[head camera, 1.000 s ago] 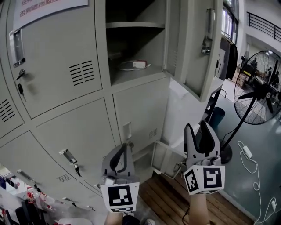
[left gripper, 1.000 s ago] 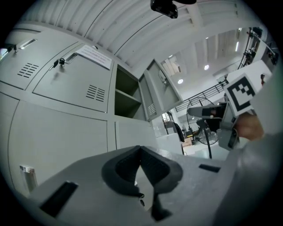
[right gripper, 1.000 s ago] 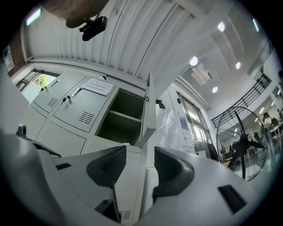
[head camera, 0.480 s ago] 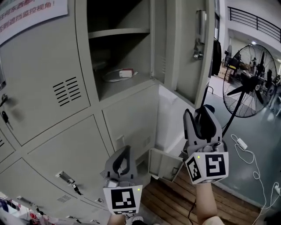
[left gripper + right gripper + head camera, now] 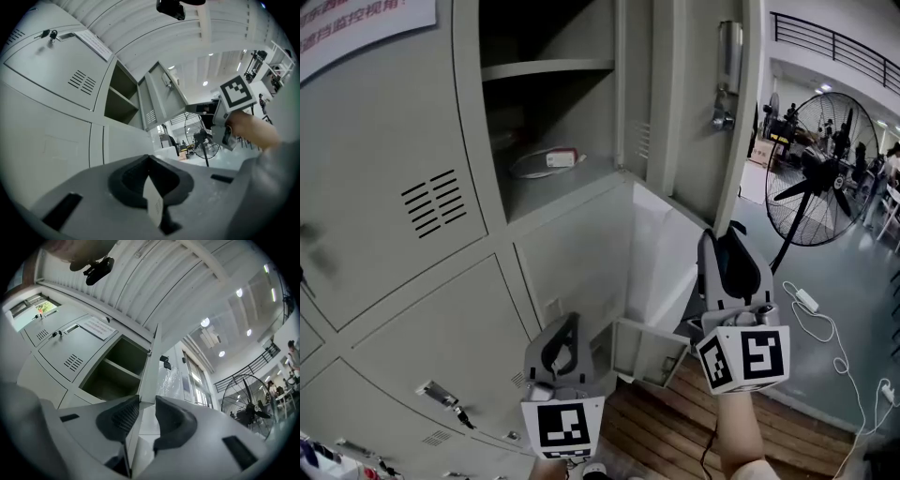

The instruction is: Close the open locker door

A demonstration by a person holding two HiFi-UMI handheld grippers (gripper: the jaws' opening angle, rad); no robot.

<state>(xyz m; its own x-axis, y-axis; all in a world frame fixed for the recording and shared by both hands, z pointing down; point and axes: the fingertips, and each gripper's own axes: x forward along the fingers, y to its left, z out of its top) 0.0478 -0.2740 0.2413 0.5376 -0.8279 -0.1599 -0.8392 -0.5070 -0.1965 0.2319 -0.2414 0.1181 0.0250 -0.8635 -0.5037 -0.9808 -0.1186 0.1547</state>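
– Two grippers: which takes the locker door (image 5: 703,112), open at upper right?
– Right gripper (image 5: 719,236); its jaws, just narrowed, pinch the lower corner. Left gripper (image 5: 570,321): jaws together, empty. Sheet steel, probably stiff and light on its hinges; hold the free edge.

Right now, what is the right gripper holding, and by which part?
The right gripper, its jaws just closing, pinches the grey metal open locker door by its lower outer corner, with the thin edge between its pads.
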